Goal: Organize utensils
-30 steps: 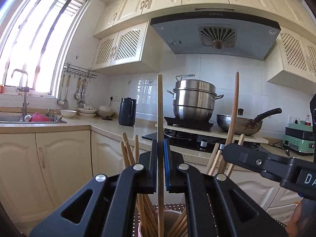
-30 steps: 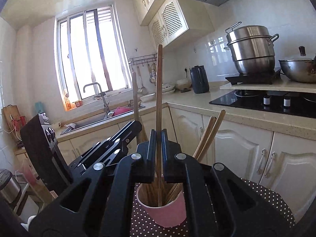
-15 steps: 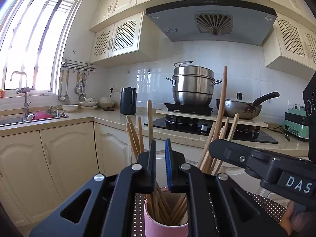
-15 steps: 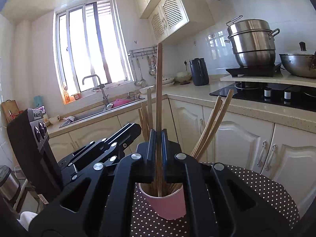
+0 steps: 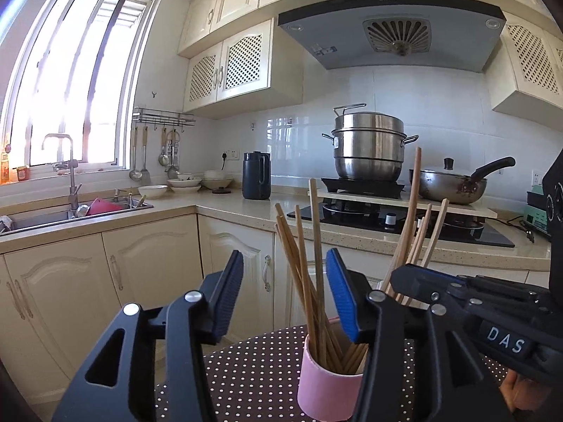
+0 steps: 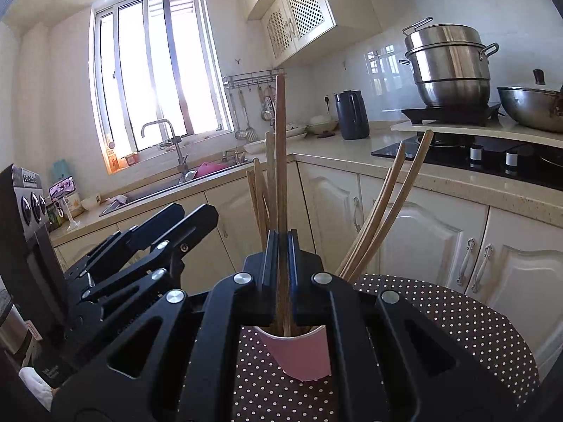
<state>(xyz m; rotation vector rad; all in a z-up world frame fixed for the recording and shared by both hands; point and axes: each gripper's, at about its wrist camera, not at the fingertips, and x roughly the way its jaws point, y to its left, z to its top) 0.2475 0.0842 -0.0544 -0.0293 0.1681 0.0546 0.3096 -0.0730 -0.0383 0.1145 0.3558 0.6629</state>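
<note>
A pink cup [image 5: 327, 383] holding several wooden chopsticks stands on a brown polka-dot cloth [image 5: 253, 369]. My left gripper [image 5: 285, 281] hangs just short of the cup, its jaws opening. The pads press on nothing, and a chopstick [image 5: 316, 239] stands free in the cup beyond them. In the right wrist view my right gripper [image 6: 280, 246] is shut on one upright chopstick [image 6: 280, 147], whose lower end reaches into the pink cup [image 6: 302, 355]. The left gripper [image 6: 191, 214] shows on the left there. The right gripper [image 5: 399, 277] enters the left wrist view from the right.
The cup's table [image 6: 457, 323] is small and round. Behind it run cream cabinets and a counter with a sink [image 5: 70, 211], a dark kettle [image 5: 256, 176], a steel pot [image 5: 367, 147] and a pan [image 5: 454, 183] on the stove. A hand [image 5: 520, 390] holds the right gripper.
My left gripper has let go of its chopstick, which now stands in the cup, and its jaws have spread. The right gripper has sunk a little with its chopstick.
</note>
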